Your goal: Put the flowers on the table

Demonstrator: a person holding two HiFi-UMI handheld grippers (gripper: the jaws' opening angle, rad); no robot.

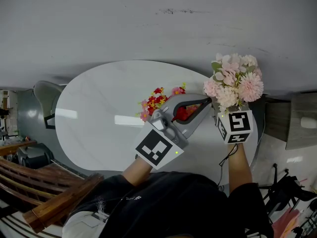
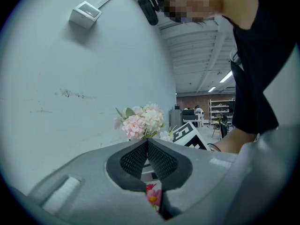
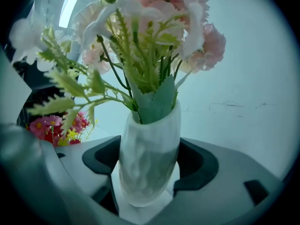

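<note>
Right gripper (image 3: 149,162): the jaws clamp the lower belly of the white vase (image 3: 147,139) from both sides. The vase's long axis stands nearly upright, mouth up, and green stems and pink flowers (image 1: 234,83) rise from it. Seen from the head view, the blooms point toward the far grey wall (image 1: 148,24) and hide the vase entirely; only the right gripper view shows the grip. The vase is held at the right end of the white oval table (image 1: 94,113); whether its base touches the tabletop cannot be told. Left gripper (image 2: 146,142): the jaw tips are pressed together with nothing between the pads. Red and pink blossoms show through the opening behind the tips. The head view places them in a red bouquet (image 1: 157,99) on the table, partly under this gripper.
</note>
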